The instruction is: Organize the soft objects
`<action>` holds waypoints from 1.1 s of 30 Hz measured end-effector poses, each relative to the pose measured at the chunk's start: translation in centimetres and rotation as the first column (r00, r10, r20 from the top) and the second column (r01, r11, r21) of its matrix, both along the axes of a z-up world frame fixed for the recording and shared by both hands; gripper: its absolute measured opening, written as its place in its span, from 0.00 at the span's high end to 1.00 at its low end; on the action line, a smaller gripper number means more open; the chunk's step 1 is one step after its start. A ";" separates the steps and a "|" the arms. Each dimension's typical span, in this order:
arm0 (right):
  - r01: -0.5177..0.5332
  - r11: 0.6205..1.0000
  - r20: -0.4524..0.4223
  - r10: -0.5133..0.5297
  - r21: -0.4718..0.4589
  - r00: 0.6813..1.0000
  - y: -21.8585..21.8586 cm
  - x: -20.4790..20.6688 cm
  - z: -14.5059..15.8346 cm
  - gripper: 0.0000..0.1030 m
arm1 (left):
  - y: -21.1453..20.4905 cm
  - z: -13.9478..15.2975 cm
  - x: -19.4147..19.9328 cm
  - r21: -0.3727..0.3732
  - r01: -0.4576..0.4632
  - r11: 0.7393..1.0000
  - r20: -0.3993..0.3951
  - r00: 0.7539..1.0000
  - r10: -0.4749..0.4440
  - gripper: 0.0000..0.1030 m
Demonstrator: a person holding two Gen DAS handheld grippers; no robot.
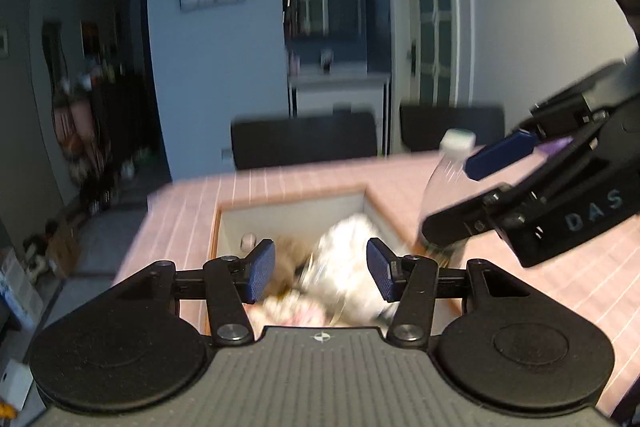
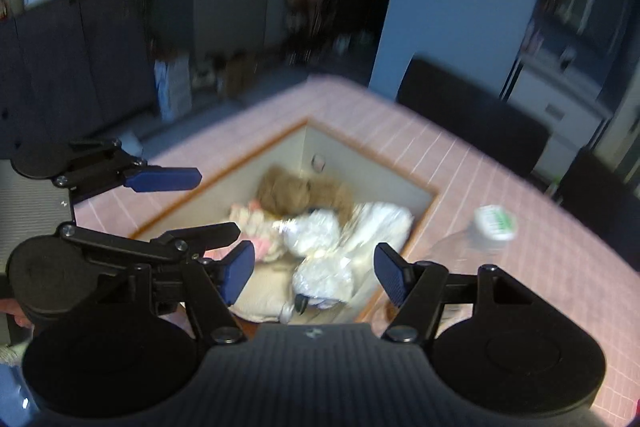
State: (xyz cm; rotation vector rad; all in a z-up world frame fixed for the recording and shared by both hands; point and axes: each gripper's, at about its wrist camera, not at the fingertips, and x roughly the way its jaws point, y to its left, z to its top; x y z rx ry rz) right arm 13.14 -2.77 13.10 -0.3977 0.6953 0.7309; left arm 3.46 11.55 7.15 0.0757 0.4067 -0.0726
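Note:
An open box with a wooden rim (image 1: 292, 198) (image 2: 224, 174) stands on the pink checked tablecloth (image 1: 256, 183) (image 2: 480, 179). Inside lie a brown plush toy (image 2: 296, 193) (image 1: 290, 247), a white plush toy wrapped in clear plastic (image 2: 320, 255) (image 1: 348, 247) and a small pink-and-white plush (image 2: 256, 223) (image 1: 288, 309). My left gripper (image 1: 320, 271) (image 2: 218, 201) hovers open over the box with nothing between its fingers. My right gripper (image 2: 316, 275) (image 1: 450, 197) is open too, above the white toy and apart from it. The views are blurred.
A clear plastic bottle with a white cap (image 2: 494, 223) (image 1: 456, 143) stands on the cloth just right of the box, close under the right gripper. Dark chairs (image 1: 304, 141) (image 2: 472, 111) line the far side of the table. The floor lies off its left edge.

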 end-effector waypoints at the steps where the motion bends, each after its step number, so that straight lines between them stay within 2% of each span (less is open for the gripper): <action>1: 0.008 1.000 0.030 -0.009 0.029 1.000 -1.1 -0.9 0.8 0.20 | -0.5 0.6 -0.6 0.000 0.006 1.000 0.038 0.999 -0.006 0.41; 5: 0.041 0.989 0.133 -0.059 0.139 0.989 -5.5 -4.5 2.3 0.20 | -2.9 1.8 -3.0 0.013 0.017 1.000 0.176 0.984 -0.019 0.40; 9: 0.103 0.971 0.177 -0.143 0.216 0.974 -9.5 -7.6 1.6 0.17 | -5.4 1.5 -4.4 0.042 0.014 0.999 0.267 0.963 -0.024 0.30; 12: 0.156 0.946 0.172 -0.211 0.285 0.962 -11.9 -9.1 0.2 0.16 | -6.9 0.4 -4.8 0.051 0.017 0.999 0.301 0.953 -0.032 0.19; 14: 0.179 0.931 0.176 -0.243 0.319 0.954 -12.9 -10.0 -1.0 0.16 | -7.5 -0.4 -4.7 0.041 0.007 0.999 0.312 0.950 -0.019 0.16; 16: 0.212 0.918 0.198 -0.289 0.337 0.937 -13.4 -10.7 -2.5 0.15 | -8.0 -1.3 -4.6 0.030 -0.025 0.999 0.327 0.945 0.014 0.10; 18: 0.254 0.902 0.228 -0.345 0.349 0.911 -13.6 -11.5 -4.1 0.14 | -8.6 -2.6 -4.4 0.037 -0.074 0.997 0.340 0.939 0.057 0.09; 22: 0.359 0.857 0.251 -0.464 0.371 0.849 -14.0 -12.2 -7.0 0.13 | -9.5 -5.4 -3.8 0.082 -0.128 0.988 0.302 0.948 0.098 0.05; 26: 0.445 0.822 0.259 -0.543 0.355 0.799 -13.7 -12.4 -10.0 0.12 | -9.9 -7.5 -3.1 0.082 -0.122 0.989 0.210 0.972 0.102 0.05; 29: 0.457 0.829 0.263 -0.542 0.322 0.798 -13.3 -11.8 -12.1 0.12 | -9.8 -8.6 -2.7 0.049 -0.132 0.990 0.151 0.981 0.123 0.05; 33: 0.497 0.796 0.186 -0.577 0.346 0.795 -13.7 -11.4 -14.2 0.12 | -9.3 -9.8 -2.9 0.047 -0.179 0.983 0.116 0.978 0.173 0.05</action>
